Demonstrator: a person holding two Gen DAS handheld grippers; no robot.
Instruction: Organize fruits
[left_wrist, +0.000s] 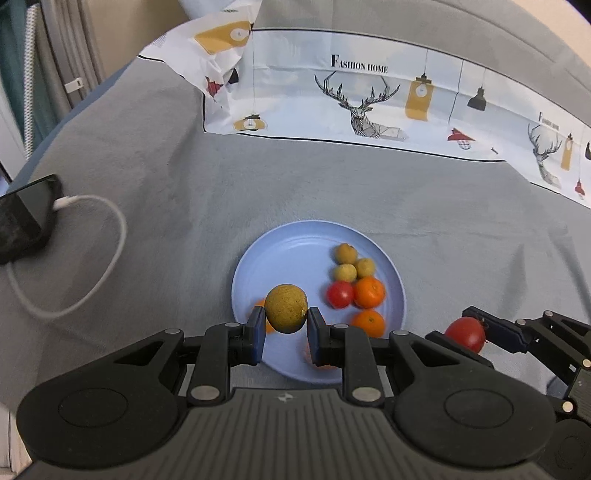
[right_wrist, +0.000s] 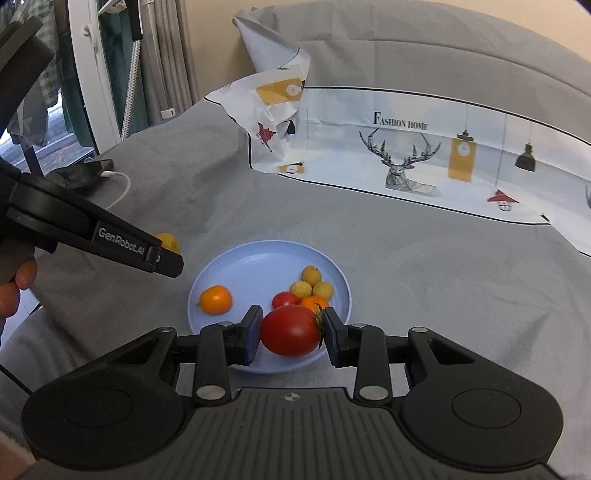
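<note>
A light blue plate (left_wrist: 295, 254) (right_wrist: 258, 266) lies on the grey blanket. It holds three small yellow-brown fruits (left_wrist: 350, 263) (right_wrist: 312, 285), a small tomato (left_wrist: 340, 294) (right_wrist: 284, 300) and oranges (left_wrist: 369, 292) (right_wrist: 216, 299). My left gripper (left_wrist: 286, 326) is shut on a round yellow-brown fruit (left_wrist: 286, 308) above the plate's near left part. My right gripper (right_wrist: 291, 334) is shut on a large red tomato (right_wrist: 291, 330) (left_wrist: 466, 333) over the plate's near rim. In the right wrist view the left gripper (right_wrist: 162, 258) hangs to the plate's left, and its fruit (right_wrist: 169, 242) peeks out behind it.
A black phone (left_wrist: 26, 218) with a looping white cable (left_wrist: 92, 258) lies on the blanket at the left. A white printed cloth (left_wrist: 369, 103) with deer and lamps stretches across the back. A person's hand (right_wrist: 14, 284) shows at the left edge. Curtains (right_wrist: 166, 55) hang beyond.
</note>
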